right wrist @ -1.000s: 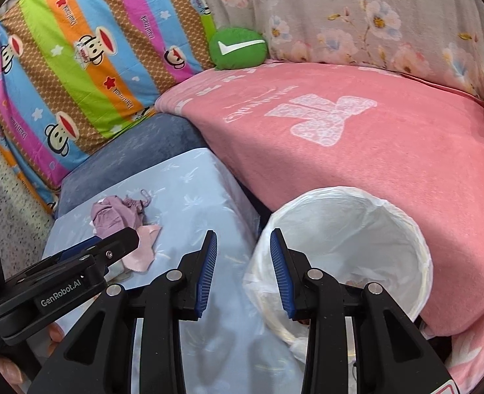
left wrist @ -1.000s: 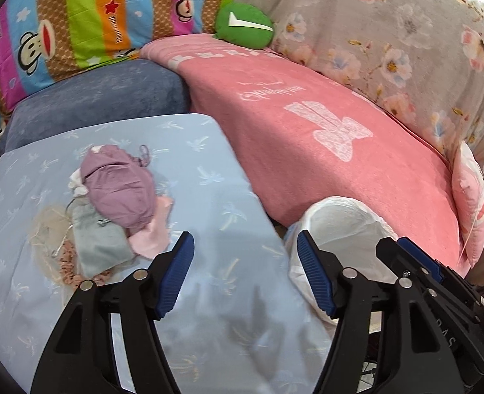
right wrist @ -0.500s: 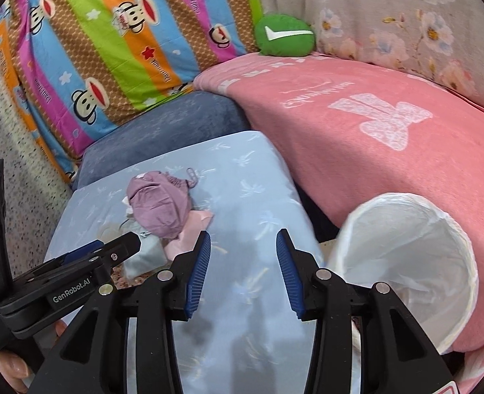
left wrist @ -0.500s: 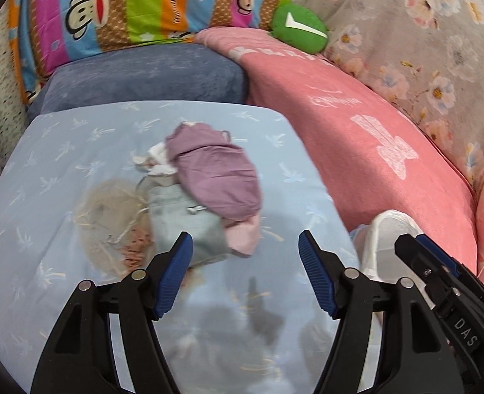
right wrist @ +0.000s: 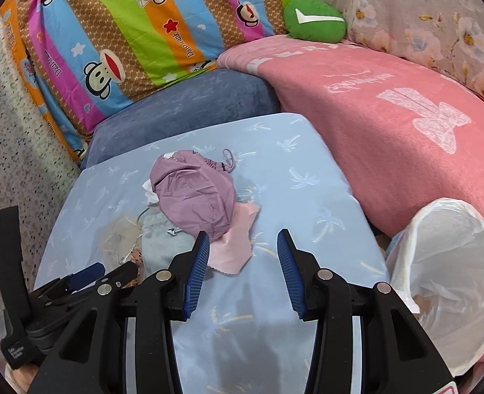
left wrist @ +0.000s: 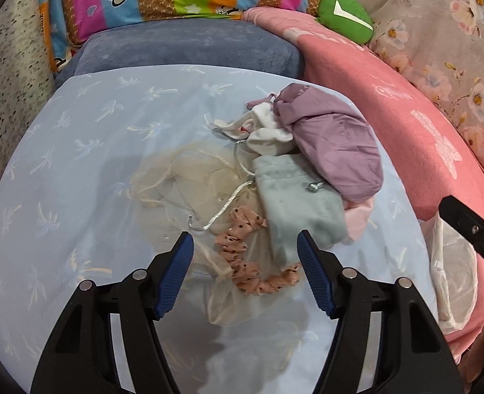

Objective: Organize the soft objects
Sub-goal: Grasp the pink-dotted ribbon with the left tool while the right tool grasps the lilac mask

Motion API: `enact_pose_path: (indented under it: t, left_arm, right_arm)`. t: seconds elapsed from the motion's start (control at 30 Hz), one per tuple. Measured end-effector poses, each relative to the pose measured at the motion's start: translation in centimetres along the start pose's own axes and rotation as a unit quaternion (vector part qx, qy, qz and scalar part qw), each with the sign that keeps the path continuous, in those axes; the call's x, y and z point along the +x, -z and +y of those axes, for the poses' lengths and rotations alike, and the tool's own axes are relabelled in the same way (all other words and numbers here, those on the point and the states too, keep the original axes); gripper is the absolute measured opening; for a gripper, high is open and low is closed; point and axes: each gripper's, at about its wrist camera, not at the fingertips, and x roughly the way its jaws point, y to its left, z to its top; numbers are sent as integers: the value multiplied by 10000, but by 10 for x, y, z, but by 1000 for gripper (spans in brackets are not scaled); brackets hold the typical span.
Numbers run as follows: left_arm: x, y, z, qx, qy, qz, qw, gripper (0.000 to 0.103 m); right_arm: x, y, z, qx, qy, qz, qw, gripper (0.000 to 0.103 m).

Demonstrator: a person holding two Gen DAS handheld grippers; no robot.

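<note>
A heap of soft things lies on the light-blue cloth (left wrist: 77,170): a purple drawstring pouch (left wrist: 337,151), a grey-green pouch (left wrist: 297,203), a white cloth (left wrist: 265,129), a sheer beige organza bag (left wrist: 189,177), a pink dotted scrunchie (left wrist: 242,256) and a pale pink cloth (left wrist: 357,220). My left gripper (left wrist: 245,259) hangs open just above the scrunchie, with nothing between its pads. My right gripper (right wrist: 242,252) is open over the pale pink cloth (right wrist: 235,243), beside the purple pouch (right wrist: 195,193), holding nothing.
A white-lined bin (right wrist: 452,282) stands right of the blue surface, against the pink blanket (right wrist: 389,105). A blue-grey cushion (right wrist: 182,105), a striped monkey-print pillow (right wrist: 120,32) and a green plush (right wrist: 314,19) sit behind. The left gripper's body (right wrist: 77,282) shows at lower left.
Both grippers swung left from the bin to the heap and came closer. The left now hangs over the scrunchie. The right opened wider.
</note>
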Motion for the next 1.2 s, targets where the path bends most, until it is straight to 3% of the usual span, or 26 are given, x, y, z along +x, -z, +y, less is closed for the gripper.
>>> enact_pose_path:
  t: [0.5, 0.63, 0.7, 0.77, 0.83, 1.03, 1.2]
  left_arm:
    - [17, 2, 13, 144, 352, 225, 9990, 8]
    - [11, -1, 13, 125, 410, 159, 9990, 5]
    - [6, -3, 13, 122, 430, 100, 9990, 4]
    - [2, -5, 13, 123, 458, 48, 9989, 3]
    - [-2, -8, 12, 138, 464, -19, 9988, 2]
    - [-13, -15, 9, 135, 475, -163, 9986, 3]
    - [-5, -8, 11, 104, 544, 105, 9984, 4]
  right_arm:
    - [55, -23, 17, -81, 64, 152, 9998, 43]
    - [72, -26, 20, -72, 24, 283, 9996, 42]
    - [78, -25, 20, -59, -16, 351, 9994, 34]
    - [80, -23, 22, -54, -73, 421, 9991, 11]
    - [77, -22, 22, -34, -125, 412, 9991, 4]
    - [47, -28, 25, -61, -221, 116, 9997, 1]
    - [18, -32, 21, 8, -300, -80, 9995, 1]
